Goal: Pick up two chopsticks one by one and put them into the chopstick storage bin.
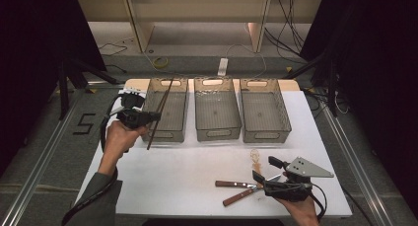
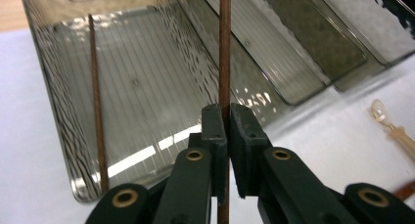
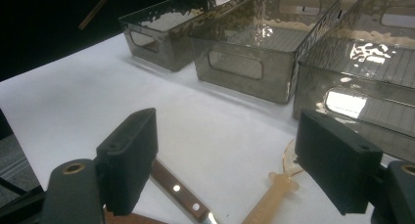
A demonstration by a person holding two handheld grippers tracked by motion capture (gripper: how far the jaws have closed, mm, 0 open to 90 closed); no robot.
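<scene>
left gripper (image 2: 226, 136) clamps a chopstick (image 2: 224, 48) over the left bin (image 2: 58, 111); lower it level beside the other stick (image 2: 97, 111) before release; right gripper (image 3: 230, 160) gapes wide.

Grey floor (image 1: 207, 63) w/ cables, wooden shelving (image 1: 197, 18) behind, dark sides.

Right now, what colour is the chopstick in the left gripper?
Dark reddish-brown chopstick; clearest in the left gripper view.

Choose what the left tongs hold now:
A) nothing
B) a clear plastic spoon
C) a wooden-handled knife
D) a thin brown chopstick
D: the left tongs are shut on a thin brown chopstick, over the left bin.
</scene>
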